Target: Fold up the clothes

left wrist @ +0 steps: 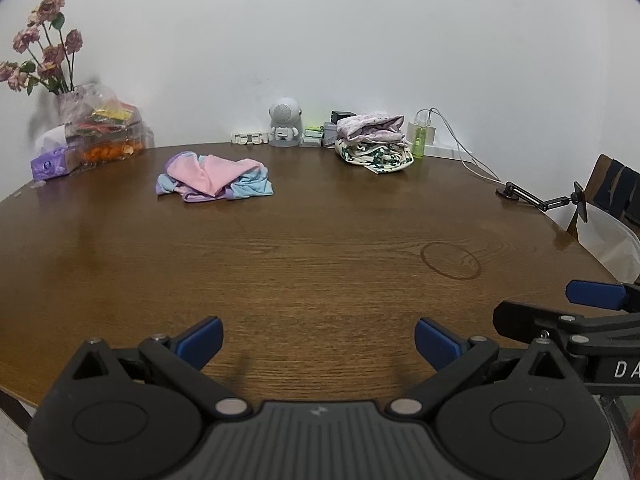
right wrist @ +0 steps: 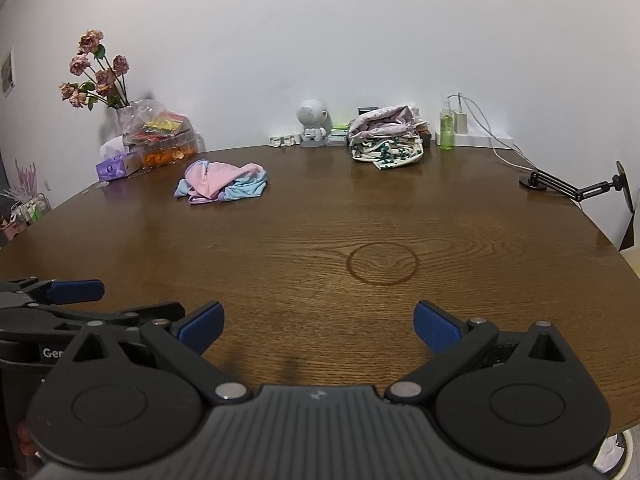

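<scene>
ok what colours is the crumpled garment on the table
Pink, light blue and lilac garment; clearest in the left wrist view.

Brown wooden table (left wrist: 280, 272), crumpled pastel garment (left wrist: 214, 178), folded clothes stack (left wrist: 374, 142), tissue box (left wrist: 50, 164)

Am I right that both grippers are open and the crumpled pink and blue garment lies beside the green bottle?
Not quite. The pink and blue garment lies near the tissue box; the right wrist view shows the folded pile beside the green bottle. Both grippers are open.

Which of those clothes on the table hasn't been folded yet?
The pink-and-blue garment, lying crumpled and alone on the table. The floral clothes by the wall sit stacked in a folded pile.
</scene>
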A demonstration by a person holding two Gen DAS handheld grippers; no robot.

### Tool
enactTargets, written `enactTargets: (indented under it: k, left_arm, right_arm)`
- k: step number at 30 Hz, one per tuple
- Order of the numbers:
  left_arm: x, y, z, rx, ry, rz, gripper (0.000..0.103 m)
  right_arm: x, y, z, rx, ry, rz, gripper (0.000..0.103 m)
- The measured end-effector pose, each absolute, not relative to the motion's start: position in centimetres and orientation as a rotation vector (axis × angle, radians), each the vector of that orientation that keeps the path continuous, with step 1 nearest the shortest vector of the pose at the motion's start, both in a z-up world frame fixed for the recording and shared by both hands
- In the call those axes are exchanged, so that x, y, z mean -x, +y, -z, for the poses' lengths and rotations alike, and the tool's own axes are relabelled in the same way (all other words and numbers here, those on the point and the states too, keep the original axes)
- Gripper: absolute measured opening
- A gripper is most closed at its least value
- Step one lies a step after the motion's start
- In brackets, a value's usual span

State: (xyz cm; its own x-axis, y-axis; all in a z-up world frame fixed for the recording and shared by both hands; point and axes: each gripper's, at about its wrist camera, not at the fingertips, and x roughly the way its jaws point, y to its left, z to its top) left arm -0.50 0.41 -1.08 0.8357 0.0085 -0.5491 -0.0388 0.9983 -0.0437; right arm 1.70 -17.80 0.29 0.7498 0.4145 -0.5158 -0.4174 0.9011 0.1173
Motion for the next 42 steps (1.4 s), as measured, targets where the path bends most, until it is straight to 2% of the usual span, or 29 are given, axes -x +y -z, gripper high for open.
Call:
enactTargets:
  k: [42]
  left_arm:
    - [-0.5, 2.1, 1.5, 0.069, 0.599, -0.063, 0.102]
  right_arm:
    - [-2.7, -16.3, 1.0, 0.035, 0.583, -0.492, 0.103]
